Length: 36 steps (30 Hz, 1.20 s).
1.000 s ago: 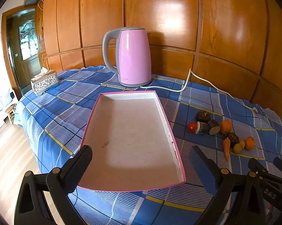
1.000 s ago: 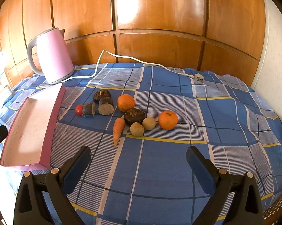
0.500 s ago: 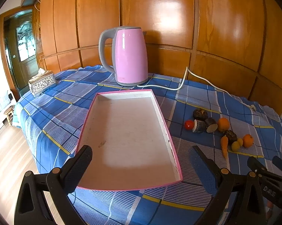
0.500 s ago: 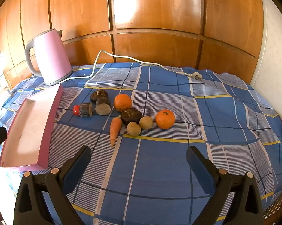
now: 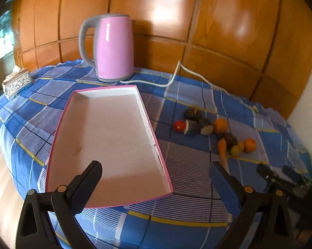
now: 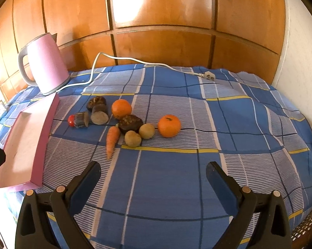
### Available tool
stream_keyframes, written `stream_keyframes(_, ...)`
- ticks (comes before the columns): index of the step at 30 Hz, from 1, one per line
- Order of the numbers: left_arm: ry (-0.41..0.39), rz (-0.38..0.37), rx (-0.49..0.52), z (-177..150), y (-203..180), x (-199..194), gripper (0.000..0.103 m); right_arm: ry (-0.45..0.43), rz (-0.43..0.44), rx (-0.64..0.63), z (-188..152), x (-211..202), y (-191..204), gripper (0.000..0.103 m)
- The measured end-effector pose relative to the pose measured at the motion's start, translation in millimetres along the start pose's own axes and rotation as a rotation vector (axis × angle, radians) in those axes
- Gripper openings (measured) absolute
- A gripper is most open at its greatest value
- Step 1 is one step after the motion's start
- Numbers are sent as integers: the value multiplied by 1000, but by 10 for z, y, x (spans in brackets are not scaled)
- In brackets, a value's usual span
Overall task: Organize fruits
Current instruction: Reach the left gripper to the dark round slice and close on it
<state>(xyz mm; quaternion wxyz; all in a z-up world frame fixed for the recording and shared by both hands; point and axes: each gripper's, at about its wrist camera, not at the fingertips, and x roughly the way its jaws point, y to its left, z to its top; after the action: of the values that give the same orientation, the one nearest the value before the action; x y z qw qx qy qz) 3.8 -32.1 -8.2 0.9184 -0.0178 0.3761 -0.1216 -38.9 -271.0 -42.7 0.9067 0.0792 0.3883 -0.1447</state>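
1. Left tool (image 5: 156, 178): jaws spread wide, nothing between them. It hangs over the near end of the pink tray (image 5: 60, 124), above the worktop's front edge.
2. Right tool (image 6: 152, 175): jaws spread wide, holding nothing. It is above bare checked cloth (image 6: 176, 176), on the near side of the produce and apart from it.
3. The pink tray has a white inside with nothing in it. It lies on the blue checked cloth, left of the produce.
4. Produce sits in one loose cluster on the cloth, right of the tray, none of it in the tray.
5. Cluster, right-wrist view: a small red tomato (image 6: 71, 120) nearest the tray, touching a dark cut piece (image 6: 81, 120); a second cut piece (image 6: 99, 114) showing a pale face; a dark round item (image 6: 96, 102) behind these.
6. One orange (image 6: 121, 108) sits behind a dark brown round fruit (image 6: 130, 123). A carrot (image 6: 112, 140) lies with its tip toward the tool.
7. Two yellow-brown round fruits (image 6: 139, 134) touch each other just right of the carrot. A second orange (image 6: 169, 125) stands to their right, slightly apart.
8. A pink kettle (image 6: 46, 64) stands at the back left, its white cord (image 6: 135, 61) trailing along the far edge to a loose plug (image 6: 207, 76).
9. Left-wrist view: a silver patterned box (image 5: 16, 83) sits at the far left of the worktop. Wood panelling (image 6: 162, 16) backs the scene.
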Motion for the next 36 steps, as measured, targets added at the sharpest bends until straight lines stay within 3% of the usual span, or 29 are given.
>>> stream_keyframes(4,34,-53,14,86,-46,78,103,13,-15,32,21,41,-147,103)
stream_keyframes(14,100,-161,188,404,-269,466,103,52,-91,102,-50,128,-596,103)
stream_keyframes(20,153,-137,261,562,-354,753,102,82,-101,113,-125,200,-707,103)
stream_keyframes(24,190,-134,300,623,-407,937,85,86,-91,96,-124,234,-676,103)
stream_keyframes(28,257,-150,336,684,-429,1182,57,92,-95,88,-131,264,-678,103)
stream_keyframes(30,268,-159,344,717,-430,1234,49,93,-101,89,-130,272,-693,103)
stream_keyframes(35,251,-188,400,749,-573,1284,47,103,-111,104,-116,319,-752,103)
stream_keyframes(36,255,-189,405,748,-604,1321,43,106,-112,106,-117,331,-756,103)
